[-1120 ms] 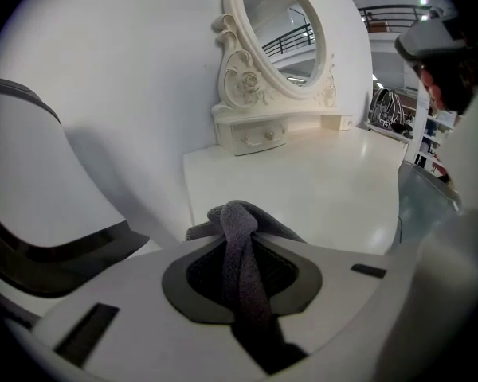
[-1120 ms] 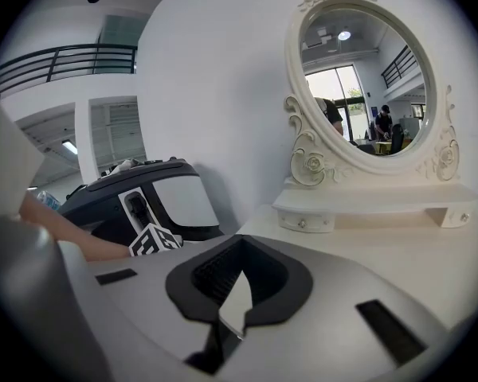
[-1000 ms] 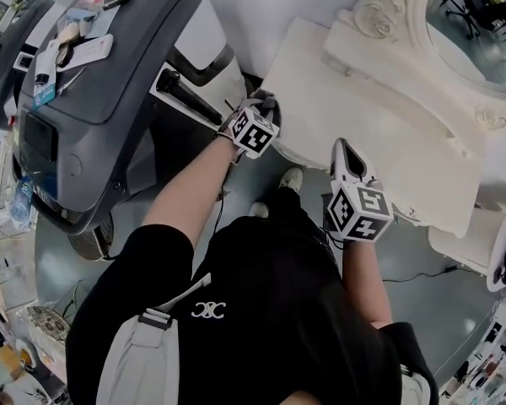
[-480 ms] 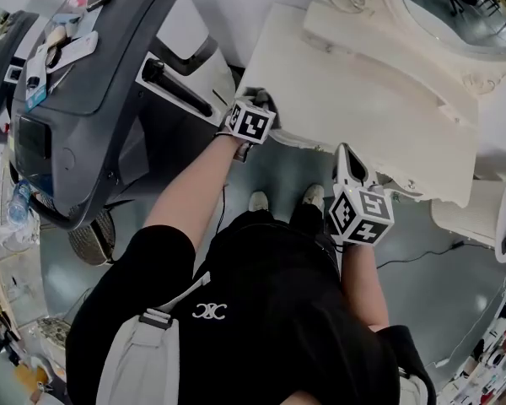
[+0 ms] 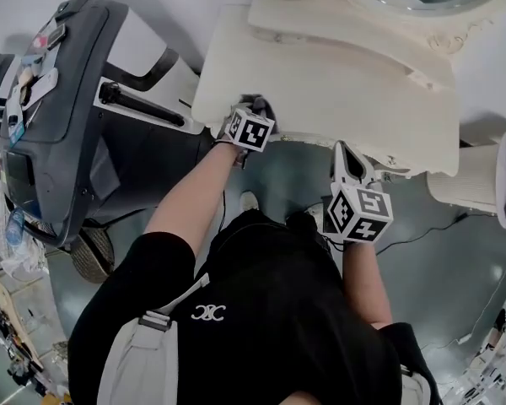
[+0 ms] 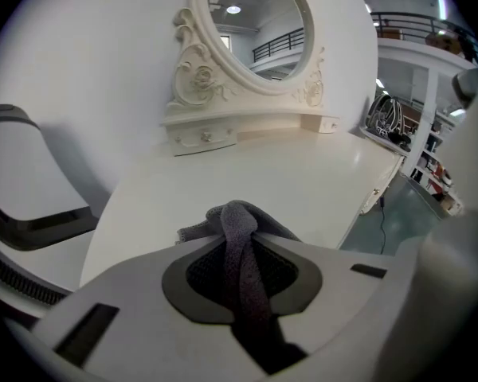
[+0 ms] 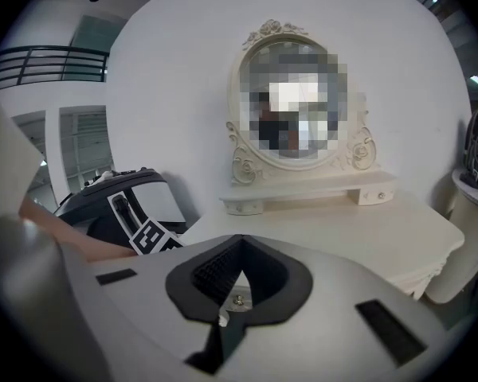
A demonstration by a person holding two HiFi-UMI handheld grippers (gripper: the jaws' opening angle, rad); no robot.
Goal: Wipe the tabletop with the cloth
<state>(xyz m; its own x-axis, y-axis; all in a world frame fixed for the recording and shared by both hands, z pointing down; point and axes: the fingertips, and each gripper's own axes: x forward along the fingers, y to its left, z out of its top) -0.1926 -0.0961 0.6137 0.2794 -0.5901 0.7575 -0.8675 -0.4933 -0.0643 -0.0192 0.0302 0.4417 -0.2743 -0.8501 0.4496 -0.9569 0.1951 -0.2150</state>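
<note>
Two grippers are held at the near edge of a cream tabletop (image 5: pixel 337 99). The left gripper (image 5: pixel 254 110) is clamped on a dark grey cloth (image 6: pixel 239 229): one strand is pinched between the jaws, and a bunched end sticks out past their tips. In the head view the cloth is placed at the near left corner of the tabletop, just inside the edge. Whether it is pressed onto the surface cannot be told. The right gripper (image 5: pixel 344 150) is held to the right of the left one and well apart from it, with its tips just off the near edge of the tabletop. Its jaws are brought together, and nothing is caught between them in the right gripper view. At the far side of the tabletop a carved oval mirror (image 6: pixel 255 30) is set upright on a low shelf (image 6: pixel 247 130) fitted with small drawers. A grey machine (image 5: pixel 59 116) with a black handle is seen to the left of the table, close beside its left edge. A white round stand (image 5: pixel 479 184) is seen to the right of the table, near its right end. The near part of the head view is filled by the black top (image 5: pixel 261 310) of the person, whose bare forearms are stretched towards the table.
</note>
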